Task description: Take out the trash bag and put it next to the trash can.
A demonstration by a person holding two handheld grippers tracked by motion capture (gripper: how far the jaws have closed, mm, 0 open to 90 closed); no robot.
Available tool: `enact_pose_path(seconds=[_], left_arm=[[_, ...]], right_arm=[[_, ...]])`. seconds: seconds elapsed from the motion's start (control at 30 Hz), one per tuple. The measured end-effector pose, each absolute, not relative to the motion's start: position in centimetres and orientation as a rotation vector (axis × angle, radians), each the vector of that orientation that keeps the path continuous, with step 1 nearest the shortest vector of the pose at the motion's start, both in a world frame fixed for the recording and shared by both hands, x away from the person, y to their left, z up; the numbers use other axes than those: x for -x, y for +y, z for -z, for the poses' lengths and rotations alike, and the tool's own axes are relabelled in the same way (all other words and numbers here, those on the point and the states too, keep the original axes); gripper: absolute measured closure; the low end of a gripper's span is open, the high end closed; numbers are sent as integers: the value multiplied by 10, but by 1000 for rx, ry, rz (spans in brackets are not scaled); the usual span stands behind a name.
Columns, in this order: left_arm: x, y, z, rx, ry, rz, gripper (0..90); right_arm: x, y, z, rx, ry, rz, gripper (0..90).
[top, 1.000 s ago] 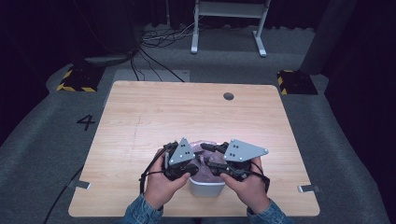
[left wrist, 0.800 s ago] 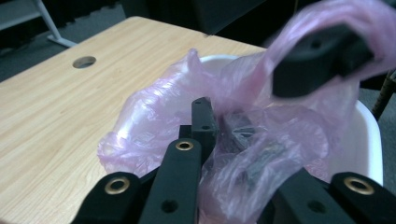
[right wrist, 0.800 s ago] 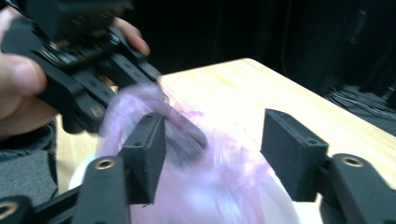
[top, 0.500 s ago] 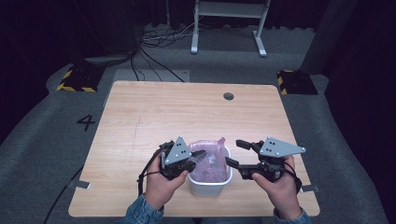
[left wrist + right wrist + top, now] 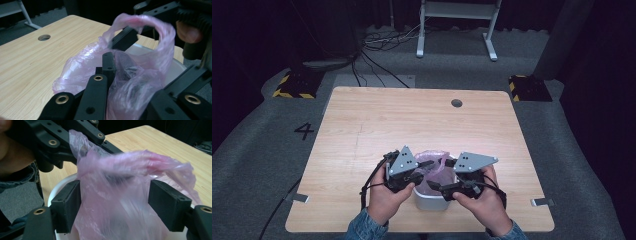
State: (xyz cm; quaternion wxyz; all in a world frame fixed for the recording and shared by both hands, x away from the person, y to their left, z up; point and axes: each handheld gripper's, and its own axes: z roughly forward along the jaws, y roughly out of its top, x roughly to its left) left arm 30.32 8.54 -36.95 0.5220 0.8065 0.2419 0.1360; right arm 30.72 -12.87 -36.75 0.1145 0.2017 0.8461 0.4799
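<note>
My right tool [image 5: 113, 205] has its two black jaws set wide apart, one on each side of a bunched pink plastic bag [image 5: 120, 195]. The film hangs between the jaws, and I cannot tell whether either jaw touches it. Below the bag sits a white tub [image 5: 56, 188], its rim curving behind my near jaw. Across the top left my left tool [image 5: 82, 142] reaches in and pinches the bag's upper edge. The wooden tabletop [image 5: 160, 147] stretches beyond.

Thin crinkled glossy translucent pink plastic bag [image 5: 140, 82]. Smooth white plastic tub [image 5: 430, 201]. Pale matt wood-grain table [image 5: 377, 120]. Matt black plastic jaws, brass-look rivets. Grey rough carpet floor [image 5: 257, 150] at 9 o'clock.
</note>
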Motion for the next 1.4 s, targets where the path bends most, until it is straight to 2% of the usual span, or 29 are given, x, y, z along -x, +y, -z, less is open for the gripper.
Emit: enact_pose_path(seconds=[0.07, 0.17, 0.23, 0.33, 0.5, 1.03, 1.4], left_arm=[[-303, 86, 369, -1932, 580, -320, 833], [-303, 88, 369, -1931, 585, -320, 800], [-303, 90, 368, -1932, 595, -327, 712], [-301, 93, 368, -1928, 610, -409, 493], [-297, 105, 367, -1918, 659, -458, 246], [-279, 140, 359, -1949, 646, -518, 245], [-277, 171, 371, -1976, 737, -522, 239]], right_arm=[[-308, -123, 368, -592, 2500, -1395, 336], [-310, -121, 368, -586, 2560, -1360, 588], [-311, -122, 367, -599, 2573, -1341, 734], [-311, -124, 367, -597, 2590, -1331, 860], [-307, -126, 367, -591, 2579, -1358, 883], [-302, -143, 348, -601, 2443, -1456, 890], [-302, -150, 326, -587, 2362, -1533, 889]])
